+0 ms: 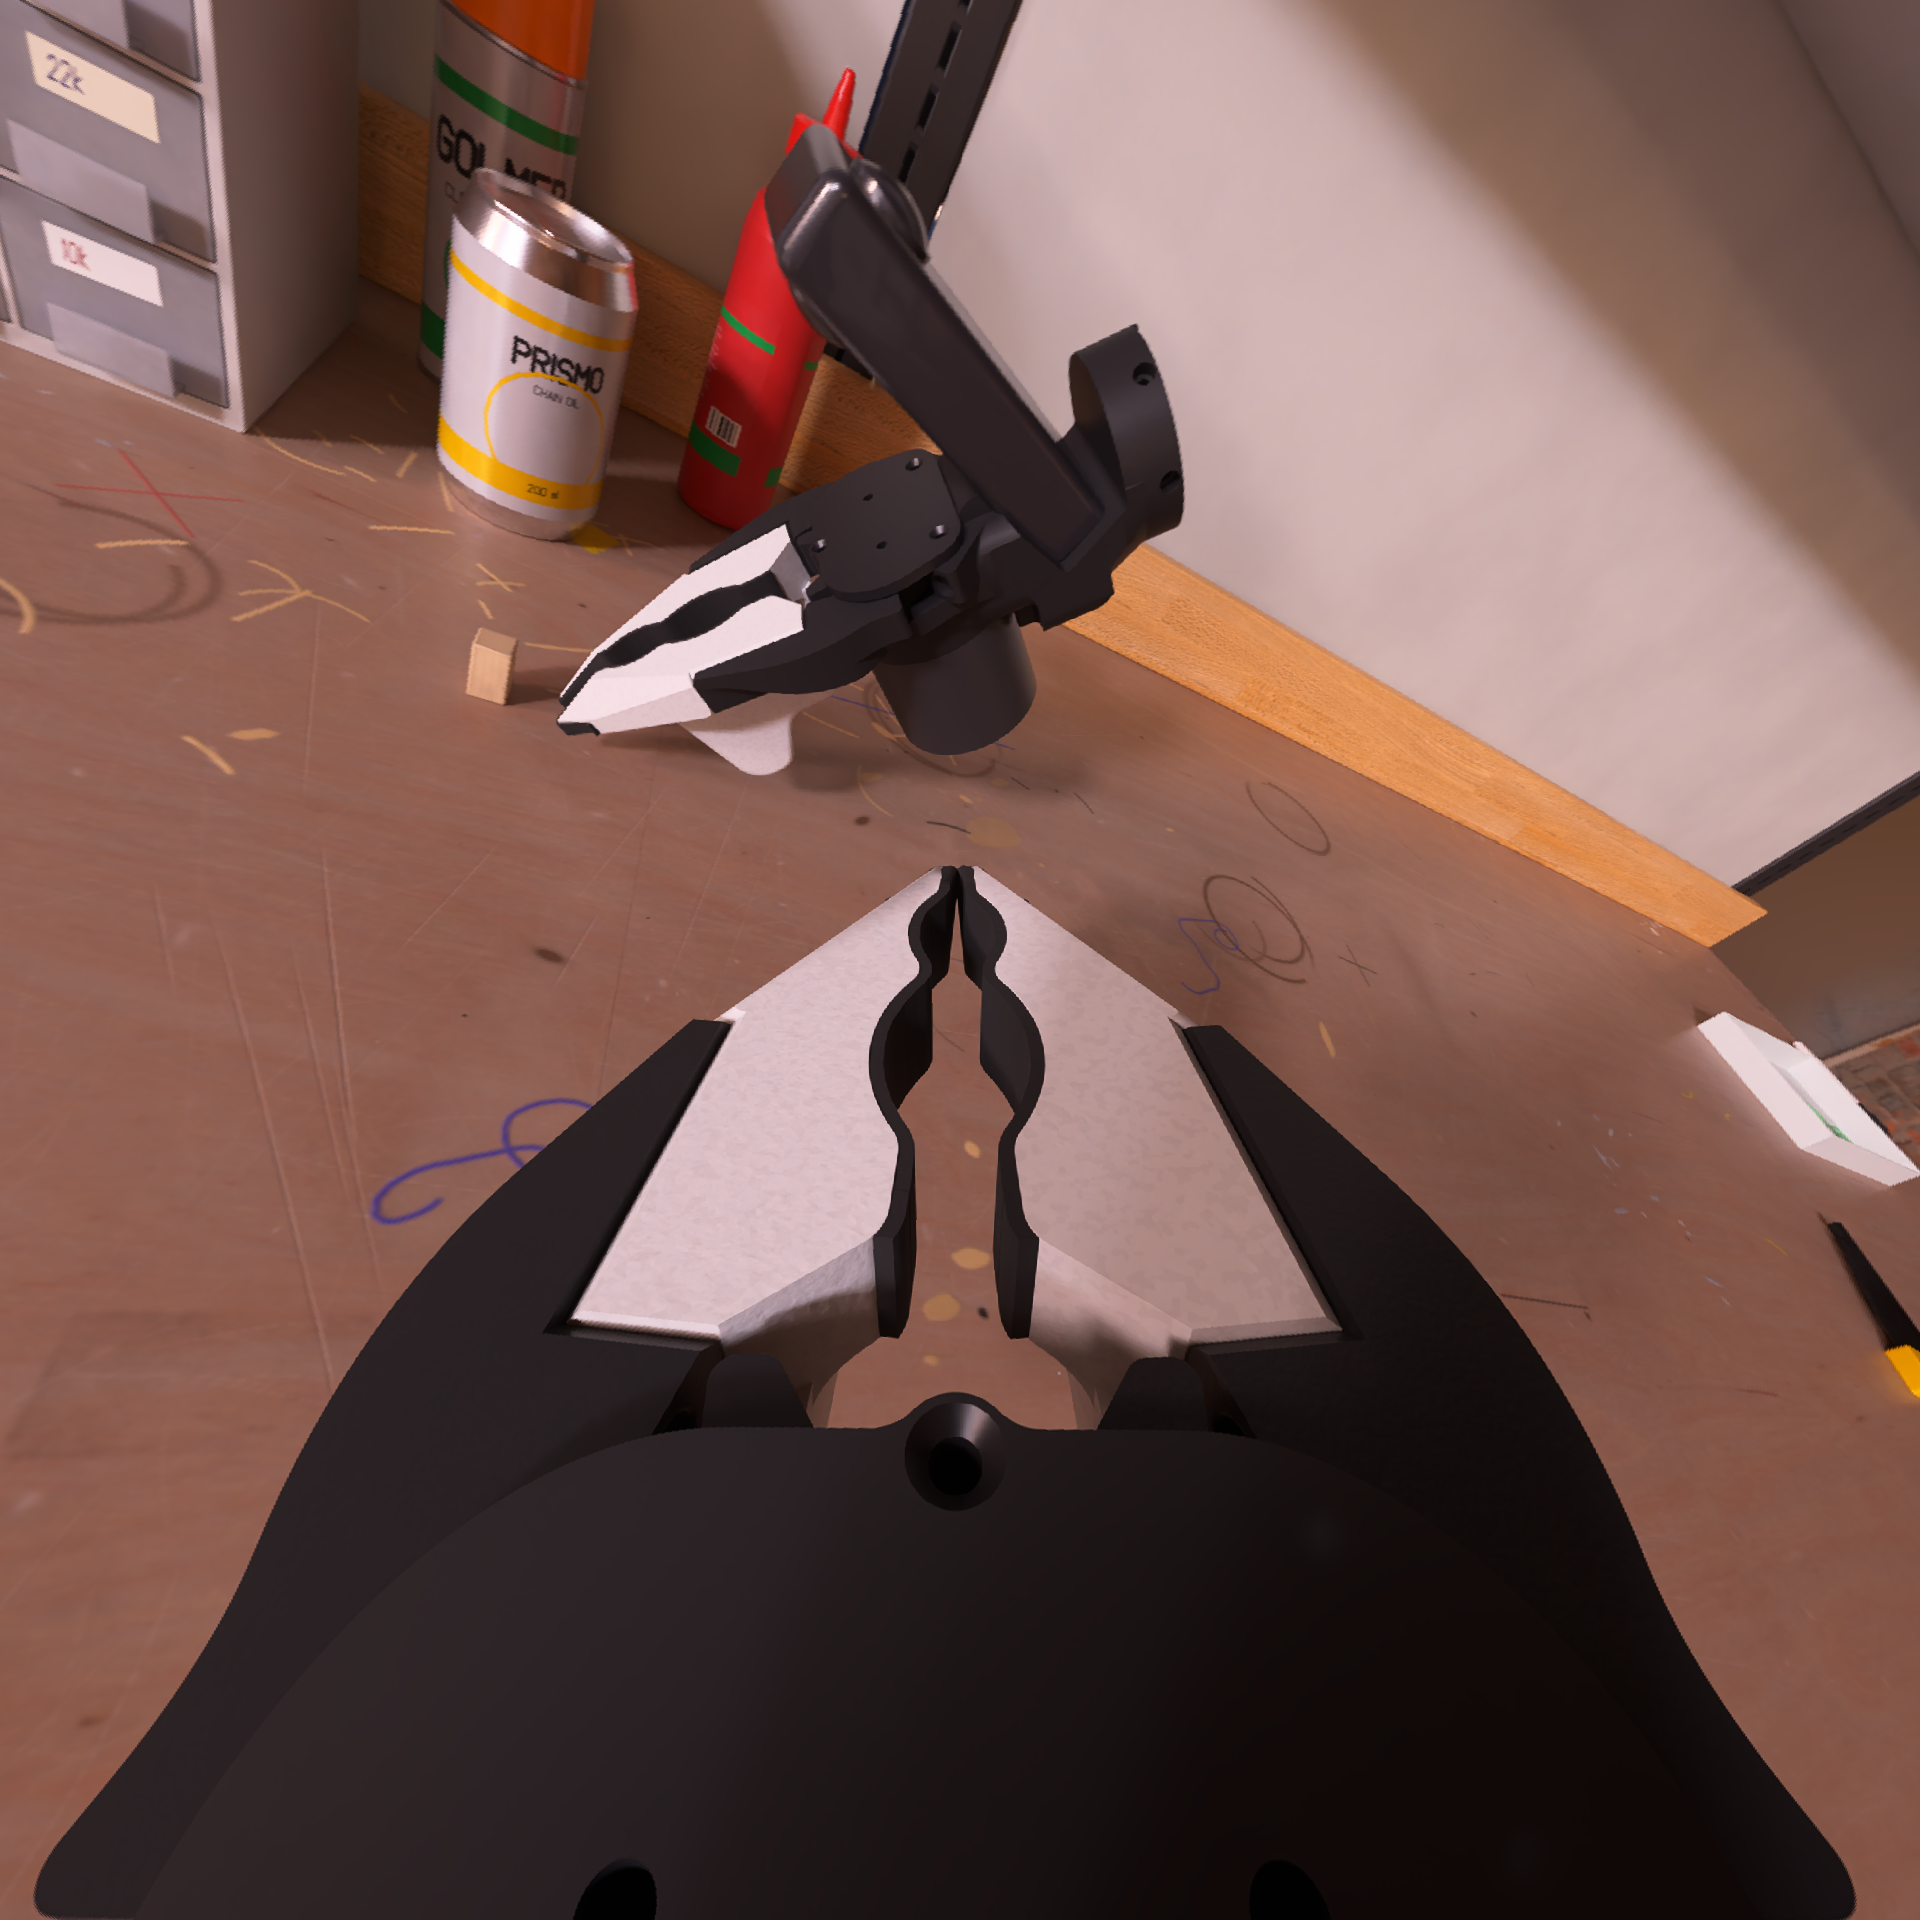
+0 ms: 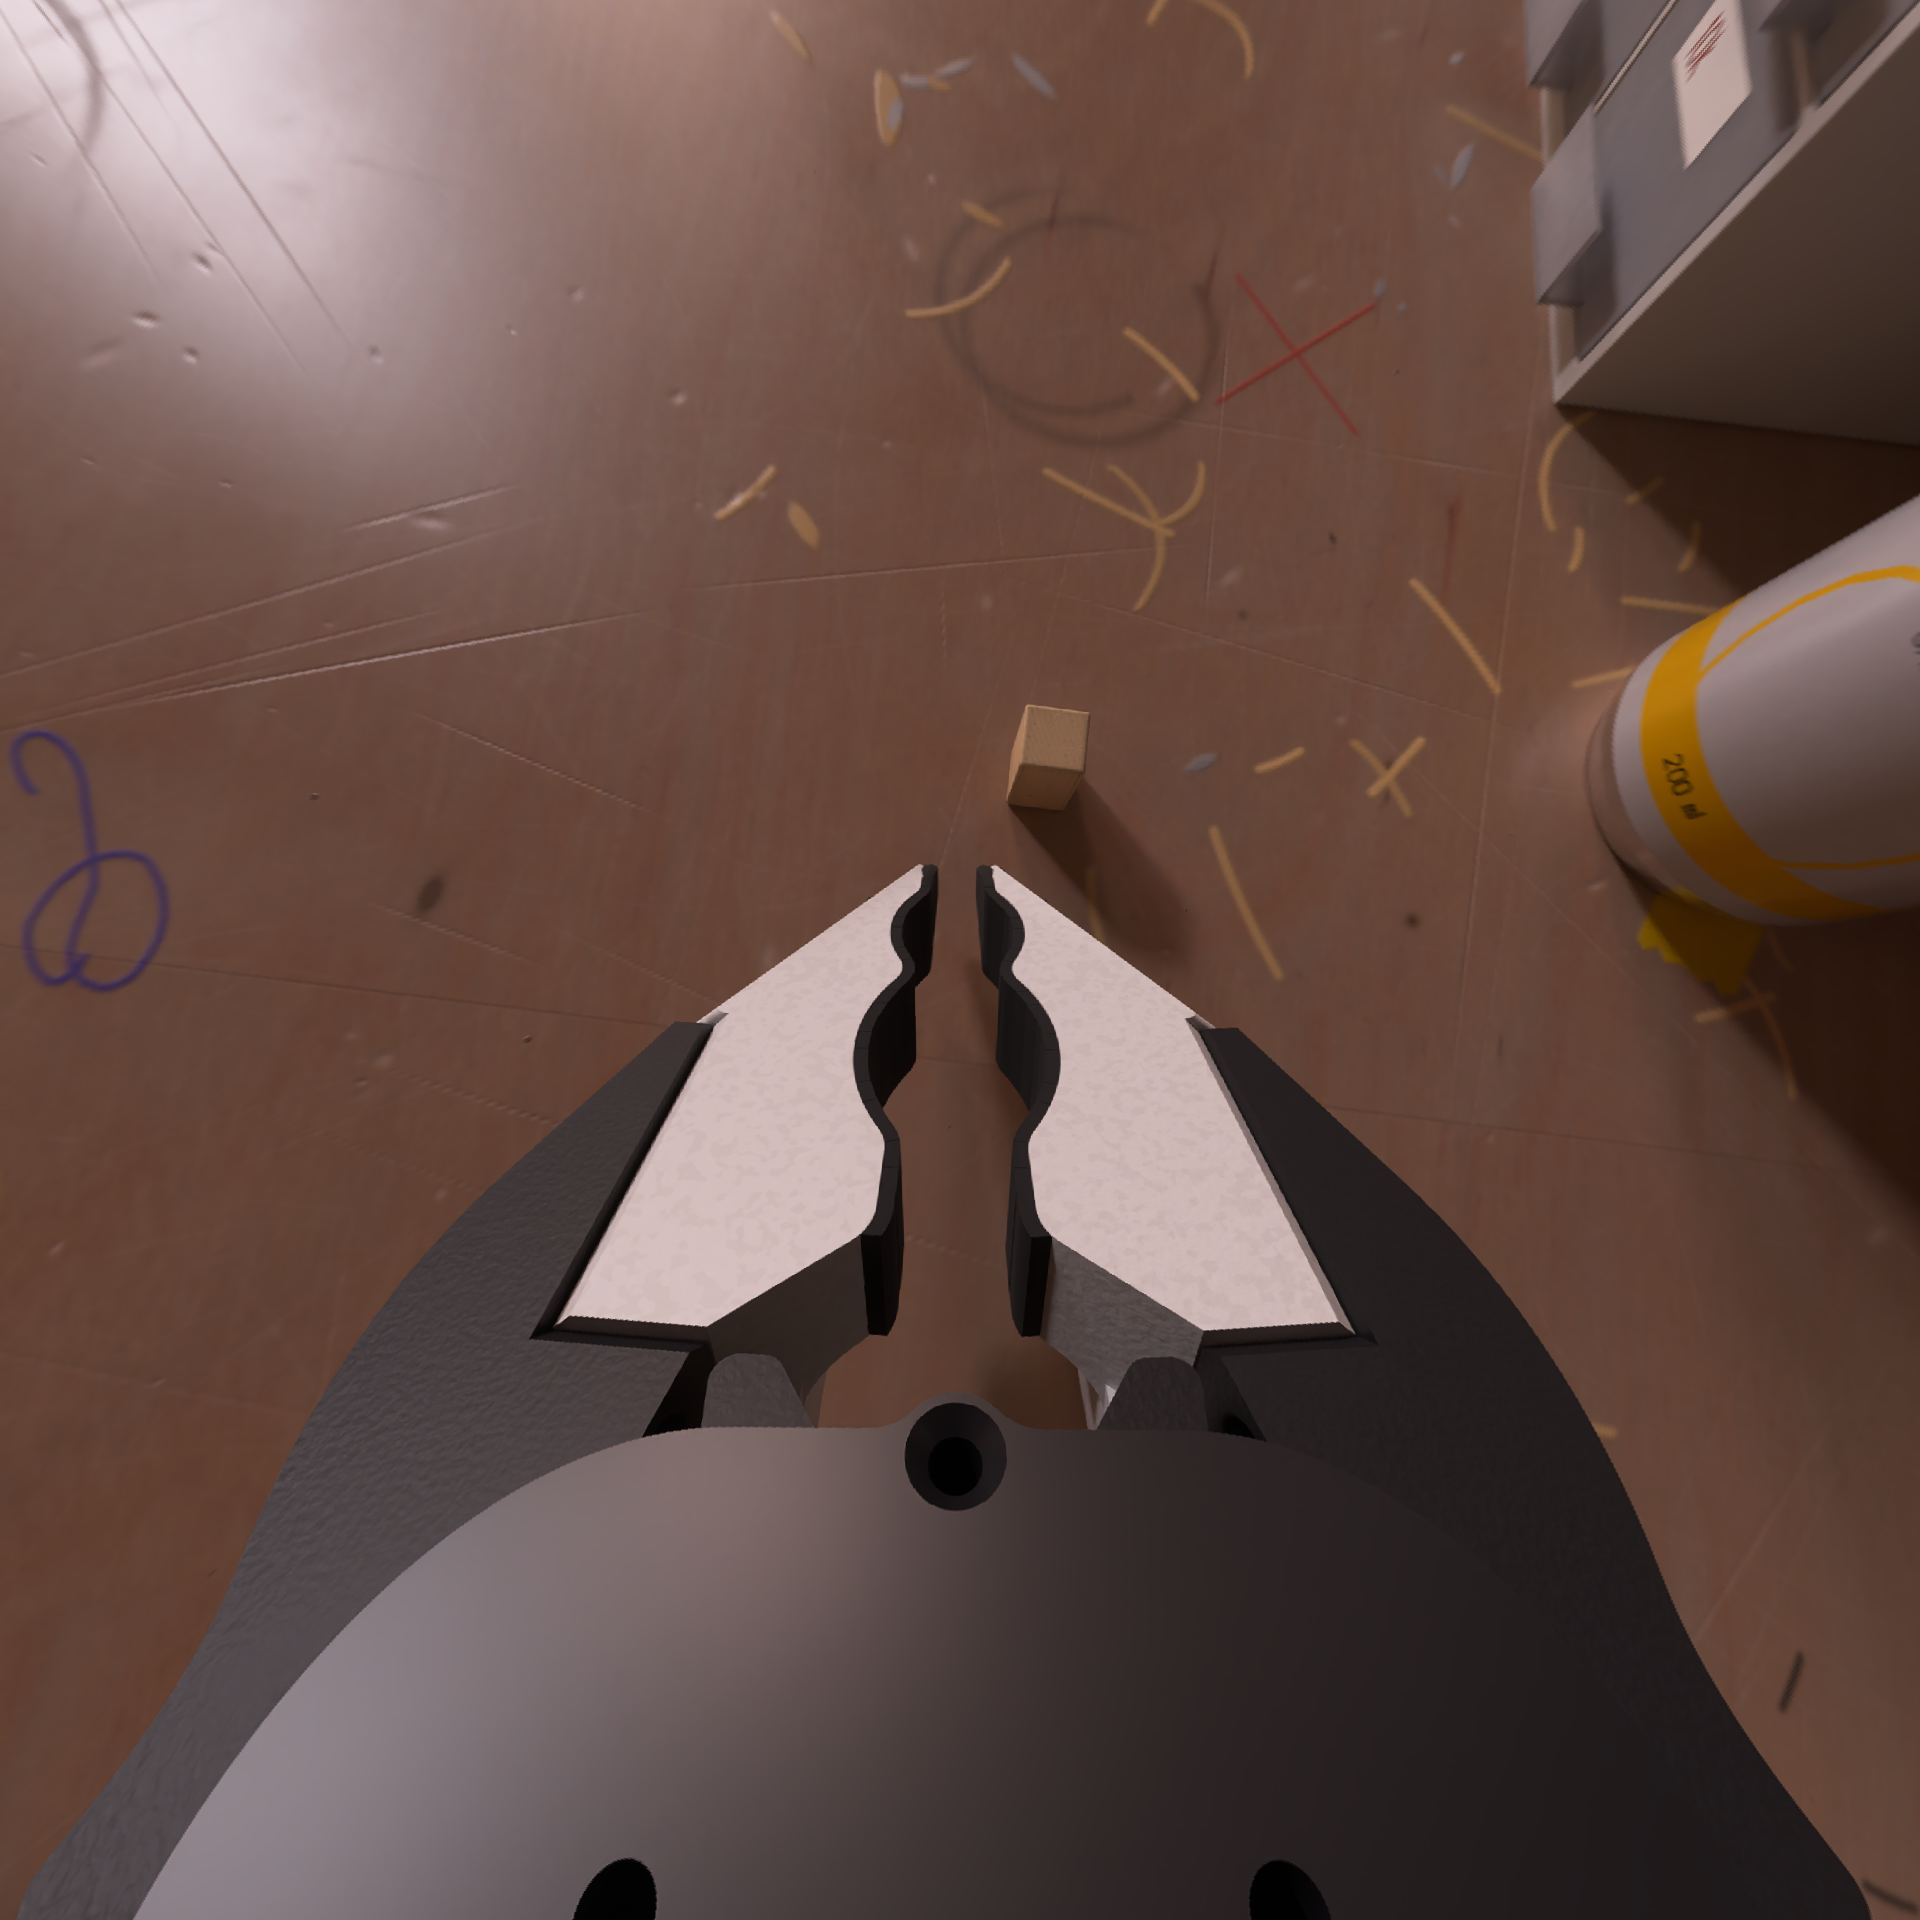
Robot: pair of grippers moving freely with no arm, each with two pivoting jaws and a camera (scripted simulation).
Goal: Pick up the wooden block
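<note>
The wooden block (image 1: 490, 665) is a small pale cube lying on the brown worktop. In the right wrist view the block (image 2: 1049, 753) sits just ahead of my fingertips and a little to their right, apart from them. My right gripper (image 2: 956, 873) is empty, with a narrow gap between its tips. In the left wrist view the right gripper (image 1: 571, 717) points down at the worktop, its tips just right of the block. My left gripper (image 1: 957, 873) is shut and empty, hovering over bare worktop well short of the block.
A white can with yellow bands (image 1: 530, 384) (image 2: 1766, 748) stands behind the block. A tall silver can (image 1: 509, 104), a red bottle (image 1: 748, 364) and a grey drawer cabinet (image 1: 114, 197) (image 2: 1714, 208) stand near the wall. A white box (image 1: 1808, 1101) and a black-and-yellow tool (image 1: 1881, 1309) lie at the right.
</note>
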